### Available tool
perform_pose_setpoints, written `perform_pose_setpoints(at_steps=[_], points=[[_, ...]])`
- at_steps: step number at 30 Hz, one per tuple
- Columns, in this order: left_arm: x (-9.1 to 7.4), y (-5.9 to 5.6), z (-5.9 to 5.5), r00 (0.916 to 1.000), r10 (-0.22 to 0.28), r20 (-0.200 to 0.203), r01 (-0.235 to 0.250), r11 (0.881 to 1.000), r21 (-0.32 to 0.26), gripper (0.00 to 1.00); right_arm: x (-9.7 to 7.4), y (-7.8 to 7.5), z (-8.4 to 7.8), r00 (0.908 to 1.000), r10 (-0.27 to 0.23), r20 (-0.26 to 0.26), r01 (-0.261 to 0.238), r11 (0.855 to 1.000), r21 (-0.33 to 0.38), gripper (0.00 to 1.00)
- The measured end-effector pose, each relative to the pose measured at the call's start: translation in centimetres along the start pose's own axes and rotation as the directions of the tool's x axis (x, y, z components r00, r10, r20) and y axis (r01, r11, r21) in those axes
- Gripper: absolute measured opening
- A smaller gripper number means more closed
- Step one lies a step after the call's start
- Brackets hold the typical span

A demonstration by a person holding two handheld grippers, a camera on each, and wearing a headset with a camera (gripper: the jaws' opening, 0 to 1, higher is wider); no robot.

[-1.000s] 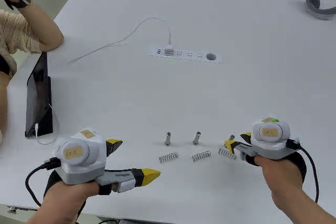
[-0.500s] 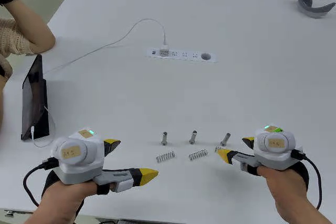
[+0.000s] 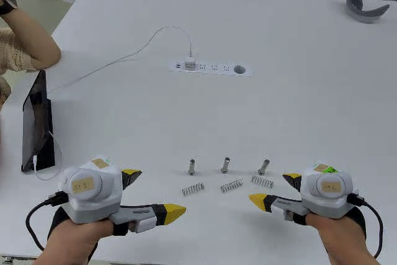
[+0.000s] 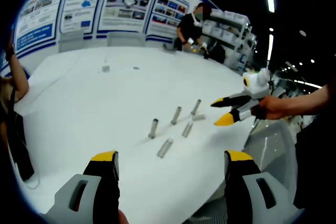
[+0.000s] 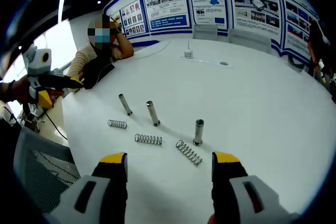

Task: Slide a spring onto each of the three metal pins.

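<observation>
The left gripper and right gripper are open and empty, the three springs lie on the tabletop by the standing pins, and a clumsy pinch could flick one away.

**Clearance around the pin row**

The white table is bare from the pins back to the power strip, whose cable trails off to the far left. The left pin, middle pin and right pin stand upright in a row with open gaps between them. Approach from the near side is partly barred by the left spring, middle spring and right spring, each lying just in front of its pin. The left gripper, jaws spread and empty, has bare surface between it and the row. The right gripper, also spread and empty, is near the right spring. A dark tablet stands at the left edge, well apart from the row.
</observation>
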State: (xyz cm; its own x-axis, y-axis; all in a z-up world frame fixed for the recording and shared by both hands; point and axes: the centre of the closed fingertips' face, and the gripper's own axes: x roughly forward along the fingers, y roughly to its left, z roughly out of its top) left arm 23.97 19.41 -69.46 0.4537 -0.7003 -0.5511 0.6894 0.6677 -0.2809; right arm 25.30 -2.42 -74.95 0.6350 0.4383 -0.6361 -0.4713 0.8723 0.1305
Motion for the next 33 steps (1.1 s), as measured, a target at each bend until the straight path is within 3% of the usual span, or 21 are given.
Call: perform_pose_setpoints(at_steps=[18,27,33], points=[[1.2,0.1,-0.3,0.9997,-0.011,-0.021,0.011,1.0,0.009,0.83,-1.1,3.8,-1.3,0.9934,0.112,-0.023,-0.113,0.993,-0.018,0.78],[2.2,0.2,-0.9,0.9983,-0.023,-0.054,0.025,0.999,0.03,0.82,-1.8,4.4,-1.7,0.9911,0.129,-0.034,-0.13,0.991,-0.034,0.81],[3.2,0.2,-1.3,0.9946,-0.03,-0.1,0.039,0.996,0.084,0.81,-2.5,4.3,-1.9,0.991,0.129,-0.036,-0.13,0.991,-0.032,0.82]])
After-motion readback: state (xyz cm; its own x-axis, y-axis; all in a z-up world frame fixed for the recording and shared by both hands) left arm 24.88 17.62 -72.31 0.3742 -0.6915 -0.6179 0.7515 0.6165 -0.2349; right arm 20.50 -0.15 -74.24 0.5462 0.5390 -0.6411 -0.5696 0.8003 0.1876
